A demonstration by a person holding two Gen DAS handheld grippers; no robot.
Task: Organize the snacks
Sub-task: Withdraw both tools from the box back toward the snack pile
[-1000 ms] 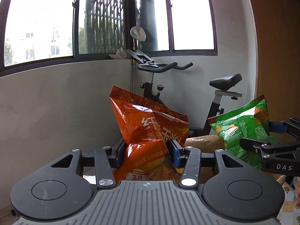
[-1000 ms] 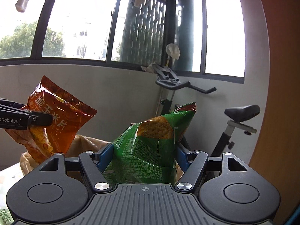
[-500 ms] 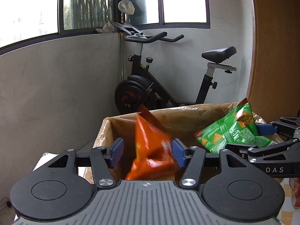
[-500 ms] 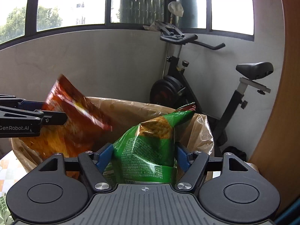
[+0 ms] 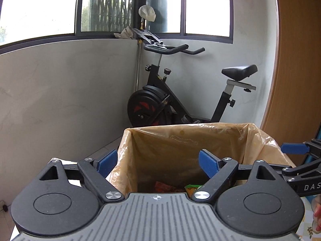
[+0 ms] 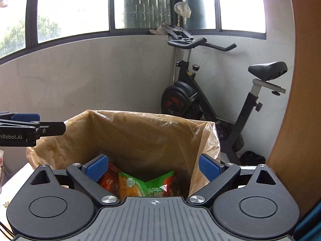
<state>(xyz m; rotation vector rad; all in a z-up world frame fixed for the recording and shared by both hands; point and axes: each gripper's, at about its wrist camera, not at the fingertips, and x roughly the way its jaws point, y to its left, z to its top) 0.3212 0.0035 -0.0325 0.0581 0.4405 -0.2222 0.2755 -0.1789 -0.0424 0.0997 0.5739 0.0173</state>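
A bin lined with a tan plastic bag (image 5: 188, 126) (image 6: 140, 116) stands just in front of both grippers. At its bottom lie an orange snack bag (image 5: 164, 186) (image 6: 109, 180) and a green snack bag (image 5: 192, 187) (image 6: 148, 184). My left gripper (image 5: 158, 163) hovers over the bin's near left edge, its jaws opening and nothing between the blue pads. My right gripper (image 6: 152, 167) hangs above the bags, its jaws also opening and empty. Each gripper shows at the edge of the other's view: the right gripper (image 5: 297, 154) and the left gripper (image 6: 30, 128).
A black exercise bike (image 5: 180, 100) (image 6: 210, 100) stands in the corner behind the bin, against a grey wall under windows. A wooden panel (image 5: 297, 60) (image 6: 301, 80) rises on the right. A person's fingertips (image 5: 317, 217) show at the lower right.
Both grippers let go: the orange bag and then the green bag dropped into the lined bin. Both pairs of jaws spread wide, and both views tipped down toward the bin.
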